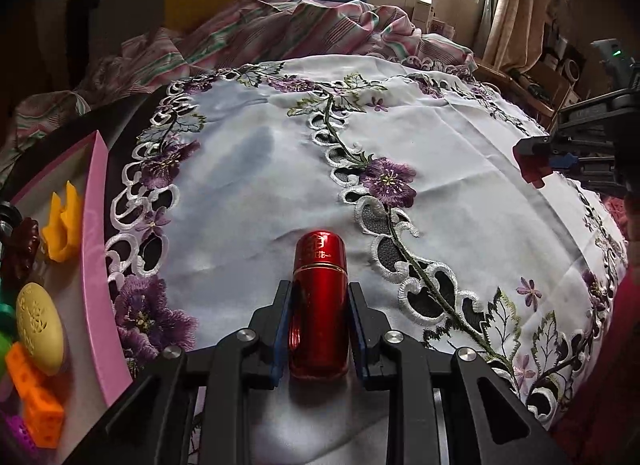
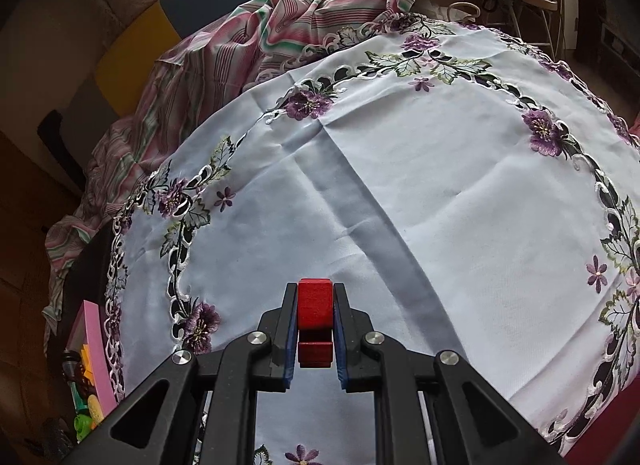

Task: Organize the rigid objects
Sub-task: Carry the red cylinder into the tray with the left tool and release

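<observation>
My pink tray (image 1: 94, 225) holds toys; left gripper (image 1: 319, 301) clamps the red bottle (image 1: 318, 305), right gripper (image 2: 315, 305) the red block (image 2: 315, 303), both tilted downward.

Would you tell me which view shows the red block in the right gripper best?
The right wrist view: the red block sits close, centred between the pads. The left wrist view shows it small at the right edge.

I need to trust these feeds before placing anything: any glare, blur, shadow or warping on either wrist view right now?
Left wrist view: sharp; glare streaks on the red metal canister; fisheye bulges the embroidered tablecloth; corners dark. Right wrist view: sharp on the red block; a soft shadow band crosses the cloth; window top left blown out; edges vignetted.
</observation>
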